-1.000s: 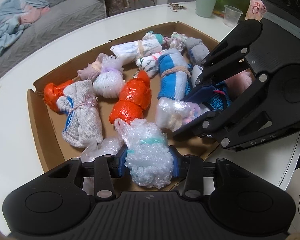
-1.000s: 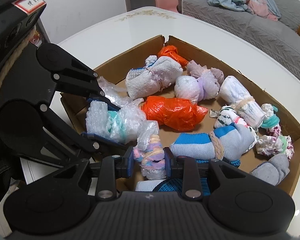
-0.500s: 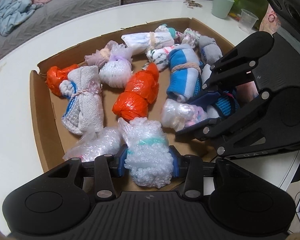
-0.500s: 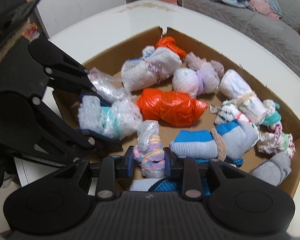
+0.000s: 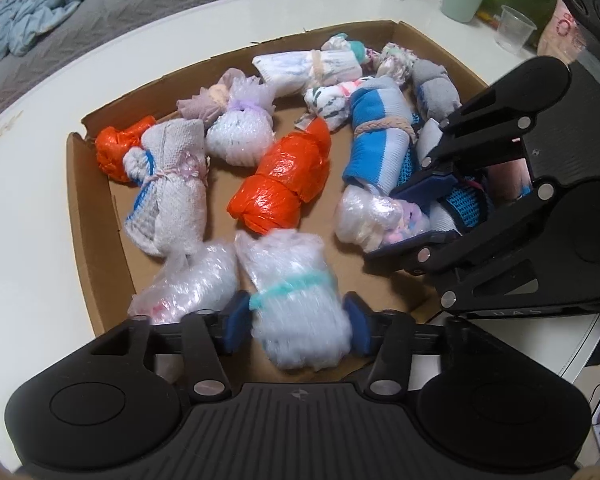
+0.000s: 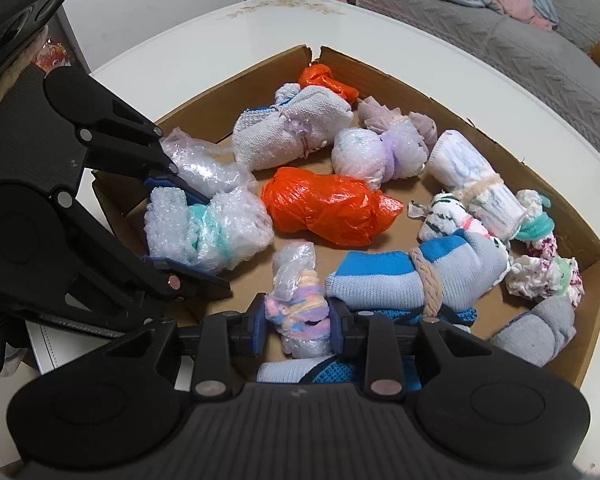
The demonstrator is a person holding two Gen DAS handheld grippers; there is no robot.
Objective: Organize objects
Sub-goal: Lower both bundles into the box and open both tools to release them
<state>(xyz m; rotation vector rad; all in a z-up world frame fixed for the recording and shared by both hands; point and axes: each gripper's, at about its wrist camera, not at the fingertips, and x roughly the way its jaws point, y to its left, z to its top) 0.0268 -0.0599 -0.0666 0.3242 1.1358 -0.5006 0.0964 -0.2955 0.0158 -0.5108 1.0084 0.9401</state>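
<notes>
Bubble-wrap is what we hold in both hands: our left gripper (image 5: 296,316) is clamped on the bubble-wrap bundle with the teal band (image 5: 300,304), and our right gripper (image 6: 298,322) pinches the small clear bag of pastel bits (image 6: 298,304). Both bundles sit at the 6 o'clock edge of the cardboard tray (image 5: 96,216), the teal-banded one at about 9 o'clock from the orange plastic bundle (image 6: 324,208) in the right wrist view. We judge this the pick-up step: both grips are made, and whether either bundle is clear of the tray floor we cannot tell. Next we need a straight lift clear of the neighbouring rolls, since the blue and grey knit roll (image 6: 412,276) lies just beside the small bag. Compared with a second ago, the tray sits lower and nearer in both views, and both grips are unchanged.
</notes>
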